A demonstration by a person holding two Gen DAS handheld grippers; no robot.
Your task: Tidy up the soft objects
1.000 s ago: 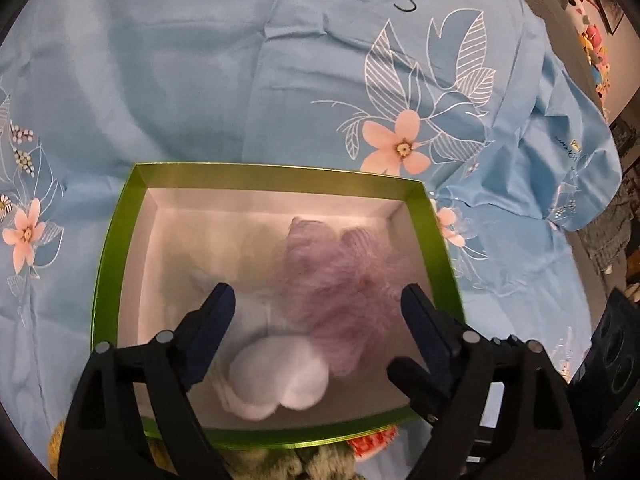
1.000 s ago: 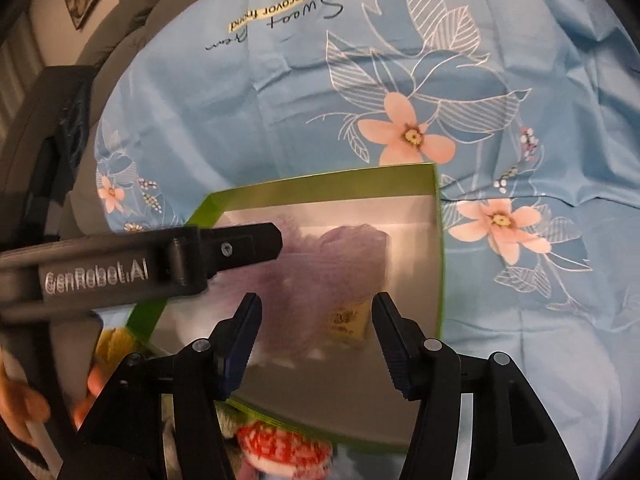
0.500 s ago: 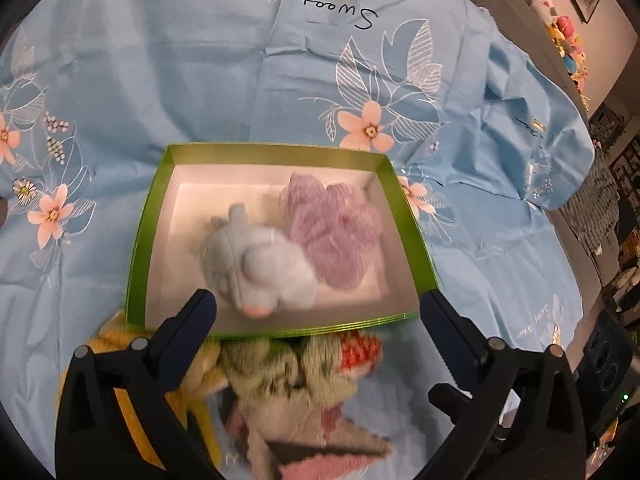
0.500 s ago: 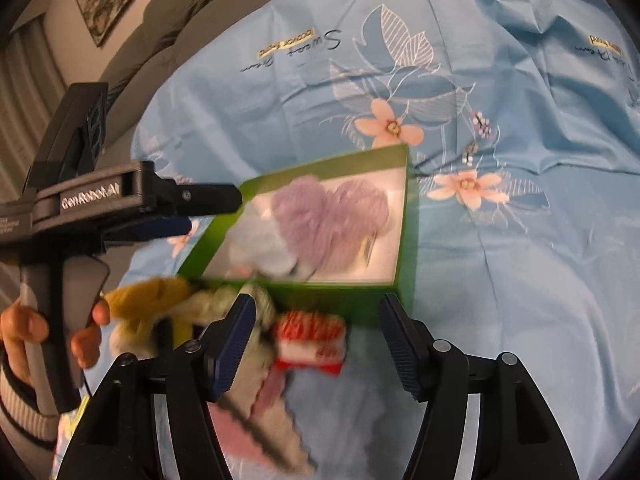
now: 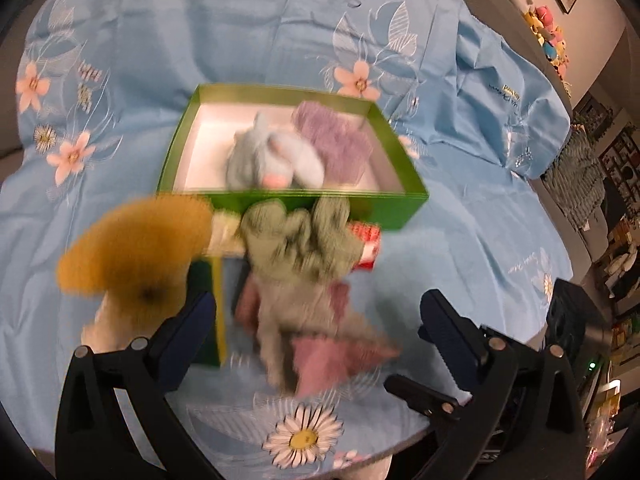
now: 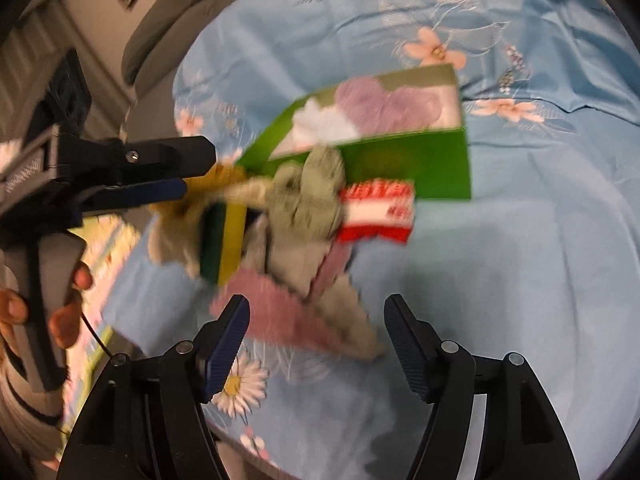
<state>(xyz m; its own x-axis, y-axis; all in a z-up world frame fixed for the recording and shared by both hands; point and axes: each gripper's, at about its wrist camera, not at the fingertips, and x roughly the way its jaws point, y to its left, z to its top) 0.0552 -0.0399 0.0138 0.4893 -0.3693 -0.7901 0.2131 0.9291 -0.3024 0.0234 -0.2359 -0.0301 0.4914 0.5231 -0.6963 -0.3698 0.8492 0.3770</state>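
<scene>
both claws, left (image 5: pixel 316 316) and right (image 6: pixel 316 332), are opening wide and empty over the loose pile (image 5: pixel 296 256); i'm risking snagging two cloths together beside the green box (image 5: pixel 404 200)

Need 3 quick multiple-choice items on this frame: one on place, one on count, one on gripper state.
1. Where is the purple knit piece?
A. in the green box
B. on the blue cloth
C. in a gripper

2. How many soft items lie in the box?
A. none
B. two
C. five

3. What is the left gripper doing?
A. clamped on the green sponge
B. shut on nothing
C. open, holding nothing

Key: 1 A, it lies inside the box walls beside the pale blue plush. 2 B, only the plush and the purple piece are in there. 3 C, its jaws have just been opening and stand apart above the pile.
</scene>
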